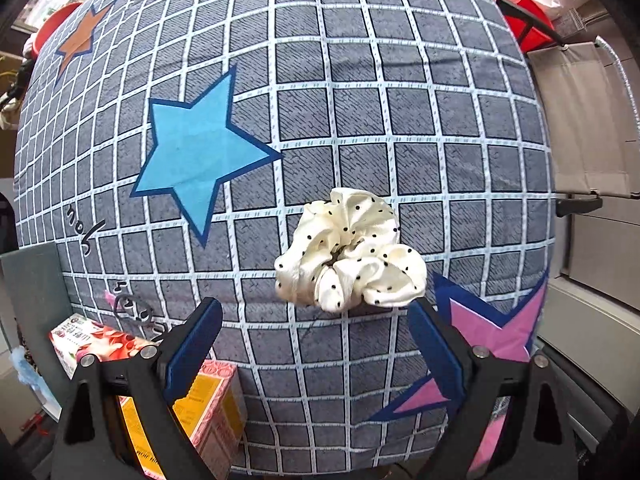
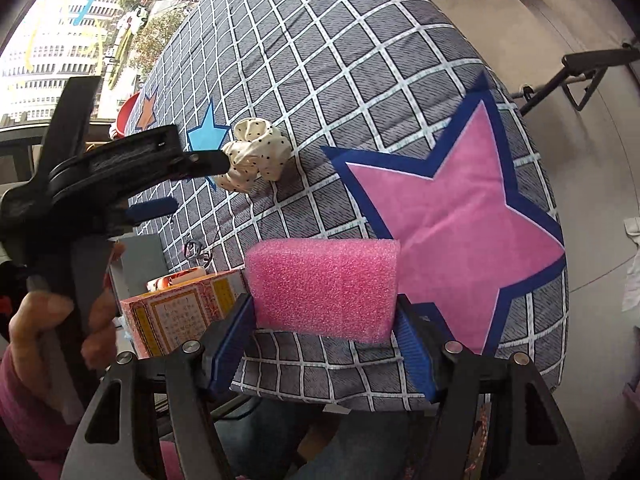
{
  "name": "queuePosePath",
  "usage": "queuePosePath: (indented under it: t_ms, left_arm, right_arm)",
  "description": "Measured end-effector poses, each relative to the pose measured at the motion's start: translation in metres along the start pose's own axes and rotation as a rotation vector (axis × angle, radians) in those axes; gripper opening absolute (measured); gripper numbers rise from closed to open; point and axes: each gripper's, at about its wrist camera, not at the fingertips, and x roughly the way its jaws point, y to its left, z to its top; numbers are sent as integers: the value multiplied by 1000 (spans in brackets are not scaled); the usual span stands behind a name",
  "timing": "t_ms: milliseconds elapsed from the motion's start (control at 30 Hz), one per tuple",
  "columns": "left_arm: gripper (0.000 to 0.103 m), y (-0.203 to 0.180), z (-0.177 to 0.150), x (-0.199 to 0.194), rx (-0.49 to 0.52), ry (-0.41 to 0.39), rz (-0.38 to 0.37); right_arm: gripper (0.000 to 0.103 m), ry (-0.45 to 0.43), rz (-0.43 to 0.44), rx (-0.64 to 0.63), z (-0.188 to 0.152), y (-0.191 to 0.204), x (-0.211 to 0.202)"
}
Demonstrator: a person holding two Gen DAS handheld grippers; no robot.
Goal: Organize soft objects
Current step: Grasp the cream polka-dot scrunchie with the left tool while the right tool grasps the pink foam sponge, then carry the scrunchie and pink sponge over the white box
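Note:
A cream scrunchie with black dots (image 1: 349, 250) lies on a grey checked cushion (image 1: 360, 100) printed with stars. My left gripper (image 1: 316, 322) is open, its blue pads just short of the scrunchie on either side. In the right wrist view the scrunchie (image 2: 256, 154) shows at the tips of the left gripper (image 2: 200, 184). My right gripper (image 2: 325, 320) is shut on a pink foam sponge (image 2: 325, 286) and holds it over the cushion's near edge (image 2: 360, 392), beside a large pink star (image 2: 460, 216).
Orange and red cardboard boxes (image 1: 208, 400) stand at the cushion's near left edge and also show in the right wrist view (image 2: 180, 312). A grey board (image 1: 36, 300) stands left. A beige folding chair (image 1: 580, 120) is to the right. A red tub (image 1: 524, 24) sits behind.

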Motion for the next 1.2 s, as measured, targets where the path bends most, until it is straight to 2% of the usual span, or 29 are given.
queuePosePath:
  t_ms: [100, 133, 167, 200, 267, 300, 433, 500, 700, 800, 867, 967, 1200]
  left_arm:
    - [89, -7, 8, 24, 1, 47, 17]
    - [78, -9, 10, 29, 7, 58, 27]
    - [62, -11, 11, 33, 26, 70, 21]
    - [53, -13, 11, 37, 48, 82, 11]
    - [28, -13, 9, 36, 74, 69, -17]
    - [26, -13, 7, 32, 94, 50, -24]
    - [23, -8, -3, -4, 137, -70, -102]
    - [23, -2, -11, -29, 154, -131, -112]
    - [24, 30, -49, -95, 149, -230, -193]
    - [24, 49, -70, -123, 150, -274, -198]
    - [24, 63, -83, -133, 149, -293, -172]
    - [24, 91, -105, -139, 137, -297, -160]
    - [24, 169, -152, -126, 58, -295, -127]
  right_arm:
    - [70, -8, -9, -1, -6, -1, -3]
    - [70, -12, -11, -4, -8, -1, -5]
    - [70, -15, -12, -7, -8, 0, -5]
    - [70, -15, -12, -8, -8, -1, -7]
    - [70, -17, -7, -4, -9, -3, -10]
    - [70, -19, -8, -5, -8, -3, -11]
    - [70, -38, -5, -18, 0, 2, -13]
    - [70, -52, -6, -31, 4, 8, -16]
    - [70, -83, -11, -81, 16, 33, -19]
    - [70, -87, -8, -119, 20, 51, -20]
    - [70, -86, -10, -149, 21, 65, -20]
    - [70, -57, 35, -173, 19, 88, -17]
    - [70, -14, 65, -317, -1, 167, -4]
